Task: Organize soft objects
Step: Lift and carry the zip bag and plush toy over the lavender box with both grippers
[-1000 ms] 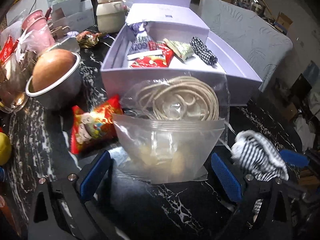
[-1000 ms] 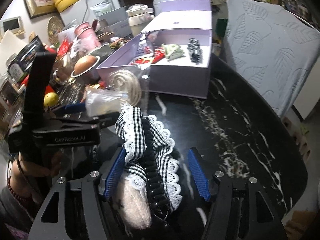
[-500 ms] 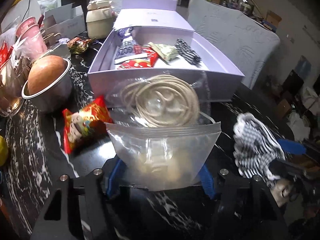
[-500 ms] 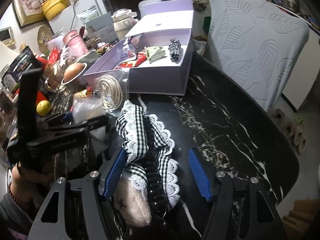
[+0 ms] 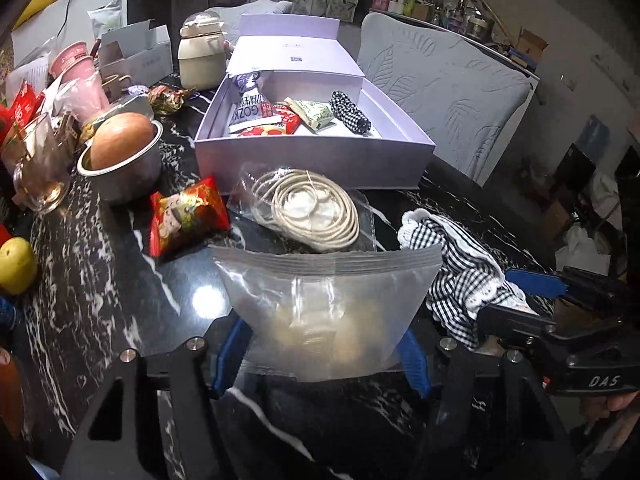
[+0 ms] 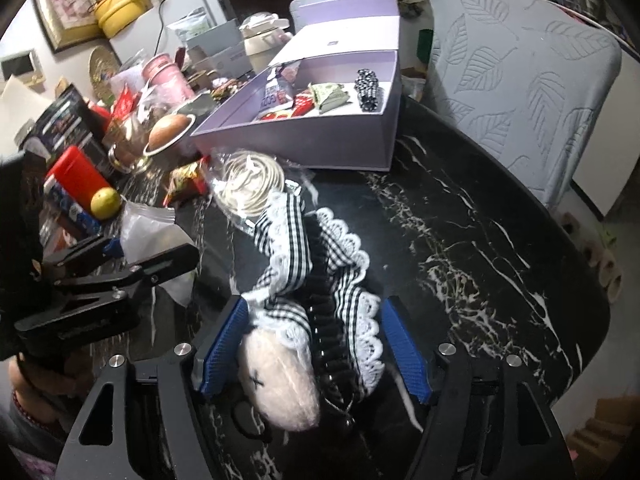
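The left gripper (image 5: 320, 344) has its fingers clamped on a clear zip bag (image 5: 328, 308), raised above the black marble bench (image 5: 100, 280). The right gripper (image 6: 312, 348) is opening — its fingers flank the gingham-dressed plush toy (image 6: 304, 312) lying on the bench, near the lilac box (image 6: 320, 136).

A lived-in home is shown, most likely a dining area. A black marble tabletop (image 6: 480, 240) is crowded with snack packets (image 5: 184, 216), cups (image 5: 74, 60), a lemon (image 6: 105, 203) and a metal bowl (image 5: 128, 168), while a fabric-covered chair (image 6: 520, 92), a framed picture (image 6: 64, 12) and a fridge (image 6: 192, 8) are seen around it.
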### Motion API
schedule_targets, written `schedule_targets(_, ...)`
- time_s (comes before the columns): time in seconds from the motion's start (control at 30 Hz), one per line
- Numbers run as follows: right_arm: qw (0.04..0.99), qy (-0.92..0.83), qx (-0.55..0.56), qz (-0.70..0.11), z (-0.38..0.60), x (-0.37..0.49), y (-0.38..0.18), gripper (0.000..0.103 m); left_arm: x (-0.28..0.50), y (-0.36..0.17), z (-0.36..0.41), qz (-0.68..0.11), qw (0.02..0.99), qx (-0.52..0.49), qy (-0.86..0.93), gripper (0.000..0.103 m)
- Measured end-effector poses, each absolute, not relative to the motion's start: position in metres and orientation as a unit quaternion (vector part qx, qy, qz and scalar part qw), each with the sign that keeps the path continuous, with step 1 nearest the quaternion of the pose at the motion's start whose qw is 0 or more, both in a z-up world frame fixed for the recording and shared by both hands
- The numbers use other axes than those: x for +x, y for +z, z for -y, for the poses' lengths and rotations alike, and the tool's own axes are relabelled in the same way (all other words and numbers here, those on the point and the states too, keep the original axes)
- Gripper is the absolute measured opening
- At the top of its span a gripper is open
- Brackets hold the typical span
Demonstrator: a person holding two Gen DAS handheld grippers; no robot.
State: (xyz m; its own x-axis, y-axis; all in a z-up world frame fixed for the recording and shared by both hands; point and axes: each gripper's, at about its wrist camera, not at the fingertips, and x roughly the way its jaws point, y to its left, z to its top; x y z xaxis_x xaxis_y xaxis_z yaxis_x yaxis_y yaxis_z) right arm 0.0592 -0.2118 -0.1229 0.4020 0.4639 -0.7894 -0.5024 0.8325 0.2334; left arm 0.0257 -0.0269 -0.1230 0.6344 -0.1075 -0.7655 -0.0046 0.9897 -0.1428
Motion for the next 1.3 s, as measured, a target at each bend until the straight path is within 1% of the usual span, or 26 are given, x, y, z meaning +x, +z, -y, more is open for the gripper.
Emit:
schedule_targets(0.03,0.836,0.290,-0.023,-0.465,0.211,0.057,-0.124,0.073,0.023,-0.123,0.026,-0.427,0.901,-0.067,-0.027,0.065)
schedule_targets(0.07,0.834,0.290,-0.024,-0.469,0.210,0.056,-0.126,0.079,0.022,-0.124,0.026,-0.428,0.901,-0.068,-0.026,0.065)
schedule_targets(0.1,0.832,0.290,-0.025,-0.472,0.209,0.056,-0.129,0.080,0.019,-0.124,0.026,-0.428,0.901,-0.068,-0.025,0.065)
schedule_targets(0.63,0.819,0.315,-0.040,-0.478,0.192,0.039,-0.142,0.080,-0.003,-0.120,0.017,-0.423,0.902,-0.084,0.001,0.065)
schedule_targets(0.7,0.820,0.316,-0.037,-0.475,0.193,0.036,-0.142,0.071,-0.006,-0.118,0.017,-0.420,0.903,-0.085,0.003,0.065)
schedule_targets(0.73,0.820,0.319,-0.034,-0.474,0.194,0.035,-0.142,0.069,-0.007,-0.118,0.017,-0.419,0.904,-0.085,0.004,0.065)
schedule_targets(0.77,0.820,0.319,-0.032,-0.474,0.194,0.034,-0.142,0.065,-0.009,-0.117,0.018,-0.417,0.905,-0.085,0.005,0.065)
schedule_targets(0.8,0.821,0.319,-0.034,-0.473,0.194,0.031,-0.141,0.056,-0.011,-0.116,0.018,-0.416,0.905,-0.085,0.006,0.065)
schedule_targets(0.9,0.830,0.319,-0.045,-0.455,0.193,0.021,-0.138,0.044,-0.019,-0.111,0.020,-0.411,0.908,-0.083,0.012,0.065)
schedule_targets(0.97,0.839,0.316,-0.053,-0.440,0.195,0.015,-0.134,0.042,-0.024,-0.108,0.021,-0.407,0.910,-0.083,0.015,0.065)
schedule_targets(1.3,0.851,0.308,-0.035,-0.423,0.214,-0.002,-0.125,0.042,-0.049,-0.095,0.034,-0.393,0.916,-0.081,0.014,0.065)
